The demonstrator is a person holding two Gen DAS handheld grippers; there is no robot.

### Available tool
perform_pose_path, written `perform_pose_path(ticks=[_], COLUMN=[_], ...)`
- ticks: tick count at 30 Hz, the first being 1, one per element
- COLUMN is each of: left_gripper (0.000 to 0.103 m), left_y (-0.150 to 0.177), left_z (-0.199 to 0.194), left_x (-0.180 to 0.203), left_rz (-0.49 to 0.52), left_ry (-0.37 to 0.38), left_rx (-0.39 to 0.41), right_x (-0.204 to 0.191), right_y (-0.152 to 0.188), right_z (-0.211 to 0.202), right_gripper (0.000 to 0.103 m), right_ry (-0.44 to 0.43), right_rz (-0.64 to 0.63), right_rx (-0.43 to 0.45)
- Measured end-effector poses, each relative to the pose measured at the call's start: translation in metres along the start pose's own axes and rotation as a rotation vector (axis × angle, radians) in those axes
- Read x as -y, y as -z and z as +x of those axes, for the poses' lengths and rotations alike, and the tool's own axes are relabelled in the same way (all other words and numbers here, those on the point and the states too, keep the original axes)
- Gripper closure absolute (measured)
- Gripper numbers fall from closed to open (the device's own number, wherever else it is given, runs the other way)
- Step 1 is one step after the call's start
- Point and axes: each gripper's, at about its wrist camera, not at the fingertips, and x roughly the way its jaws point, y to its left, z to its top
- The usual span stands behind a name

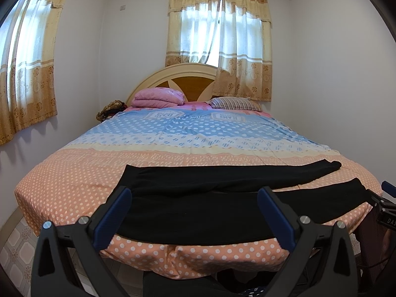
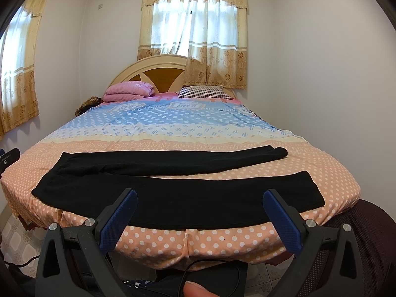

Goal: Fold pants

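Both grippers' fingers (image 1: 116,212) (image 2: 279,217) wide apart, empty

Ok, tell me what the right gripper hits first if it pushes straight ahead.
Probably the near leg of the black pants on the bed's edge; the open right gripper frames it, though depth is unclear.

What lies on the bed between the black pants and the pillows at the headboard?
Nothing: between the black pants and the pink folded pillow and striped pillow, only the dotted bedspread shows, in both wrist views.
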Motion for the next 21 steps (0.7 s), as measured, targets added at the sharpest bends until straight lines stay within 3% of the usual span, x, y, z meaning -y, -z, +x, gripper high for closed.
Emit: perform_pose_path(ticks=[21], left_gripper=[0.000], left_y=[0.0009], left_z=[0.0008], left_x=[-0.0009], left_rz=[-0.001], left_ry=[0.001], left_rx=[-0.001], right_x=[-0.0006], right_y=[0.0015], right_z=[0.0013], right_gripper=[0.001], right_ry=[0.000], right_rz=[-0.001], right_rx=[-0.007])
